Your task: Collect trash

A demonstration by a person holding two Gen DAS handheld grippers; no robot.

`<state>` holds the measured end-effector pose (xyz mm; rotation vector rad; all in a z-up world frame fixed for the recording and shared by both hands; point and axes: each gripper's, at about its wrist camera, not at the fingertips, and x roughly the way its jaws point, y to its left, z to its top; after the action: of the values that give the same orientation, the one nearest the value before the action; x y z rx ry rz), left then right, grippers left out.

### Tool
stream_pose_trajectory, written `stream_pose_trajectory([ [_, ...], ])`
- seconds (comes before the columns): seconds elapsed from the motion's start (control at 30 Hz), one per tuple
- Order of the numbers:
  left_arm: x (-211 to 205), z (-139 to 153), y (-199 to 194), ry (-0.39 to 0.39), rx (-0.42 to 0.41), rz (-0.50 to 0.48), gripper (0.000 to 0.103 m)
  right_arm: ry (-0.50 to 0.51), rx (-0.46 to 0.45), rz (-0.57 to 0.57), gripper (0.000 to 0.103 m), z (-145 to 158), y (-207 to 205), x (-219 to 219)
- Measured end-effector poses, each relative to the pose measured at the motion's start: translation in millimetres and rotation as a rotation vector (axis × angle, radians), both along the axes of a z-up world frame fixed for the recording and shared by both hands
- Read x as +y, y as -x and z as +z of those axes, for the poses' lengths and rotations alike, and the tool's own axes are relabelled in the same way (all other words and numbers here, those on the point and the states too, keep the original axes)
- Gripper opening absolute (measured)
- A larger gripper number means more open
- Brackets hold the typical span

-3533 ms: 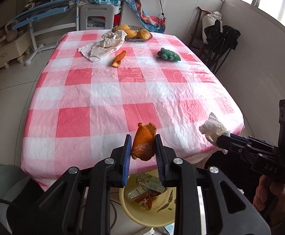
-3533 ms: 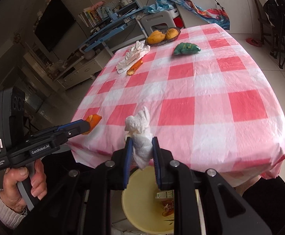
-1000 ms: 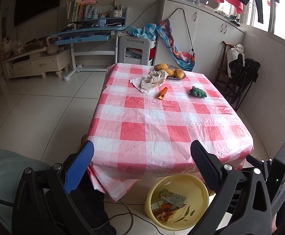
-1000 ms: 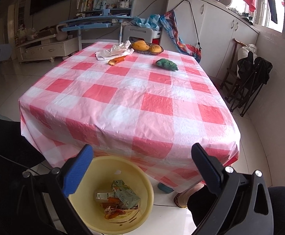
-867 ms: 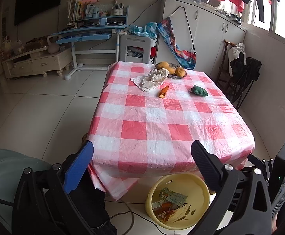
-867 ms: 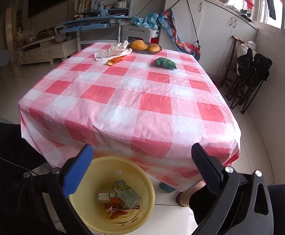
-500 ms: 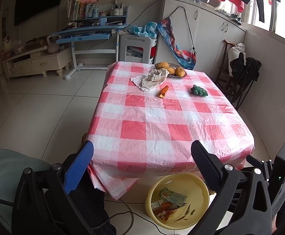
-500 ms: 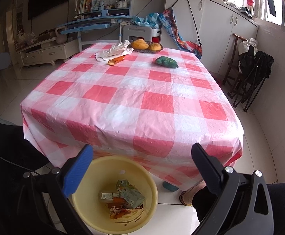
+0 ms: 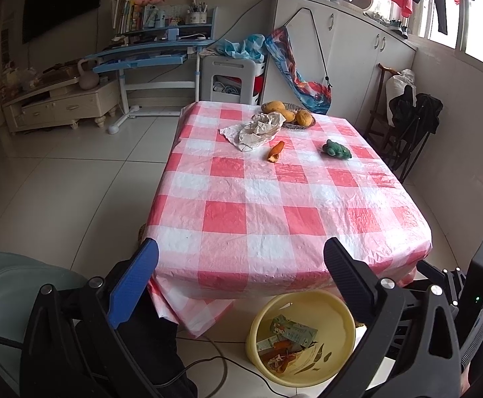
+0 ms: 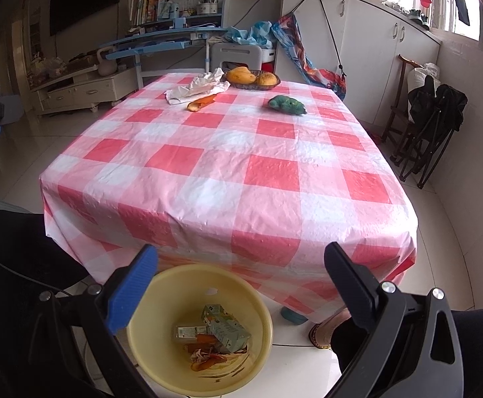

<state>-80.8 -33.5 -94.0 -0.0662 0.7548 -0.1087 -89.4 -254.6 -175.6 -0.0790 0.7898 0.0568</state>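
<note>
While I held my left gripper (image 9: 239, 260) and right gripper (image 10: 241, 265) short of the table's near edge, both stood spread wide with nothing between their fingers. On the checked tablecloth (image 9: 274, 199), an orange peel (image 9: 275, 151) and crumpled paper (image 9: 254, 129) lay toward the far edge beside a fruit basket (image 10: 253, 79). Below the near edge, the yellow basin (image 10: 161, 358) held cartons and peels.

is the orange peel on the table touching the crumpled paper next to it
Apart. The left wrist view shows checked cloth between the orange peel and the crumpled paper.
</note>
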Motion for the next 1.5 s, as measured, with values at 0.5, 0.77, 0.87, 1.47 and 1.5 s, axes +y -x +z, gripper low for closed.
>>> stream_pose_trajectory([
  [0.5,-0.8,-4.0,-0.3,0.0,0.006,-0.001,0.096,-0.002,0.001,0.01,0.096,-0.5,0.6,1.8],
  [0.77,-0.5,-3.4,-0.9,0.0,0.007,-0.001,0.096,-0.003,0.0,0.011,0.096,-0.4,0.8,1.9],
  [0.87,-0.6,-3.6,-0.8,0.001,0.007,0.0,0.096,-0.002,-0.001,0.011,0.096,-0.2,1.0,2.1],
  [1.47,-0.5,-3.7,-1.1,0.0,0.007,0.0,0.096,-0.002,-0.001,0.01,0.096,-0.1,1.4,1.7],
  [1.5,-0.5,-3.8,-1.3,0.001,0.008,0.0,0.096,-0.002,-0.001,0.01,0.096,-0.1,1.5,1.7],
])
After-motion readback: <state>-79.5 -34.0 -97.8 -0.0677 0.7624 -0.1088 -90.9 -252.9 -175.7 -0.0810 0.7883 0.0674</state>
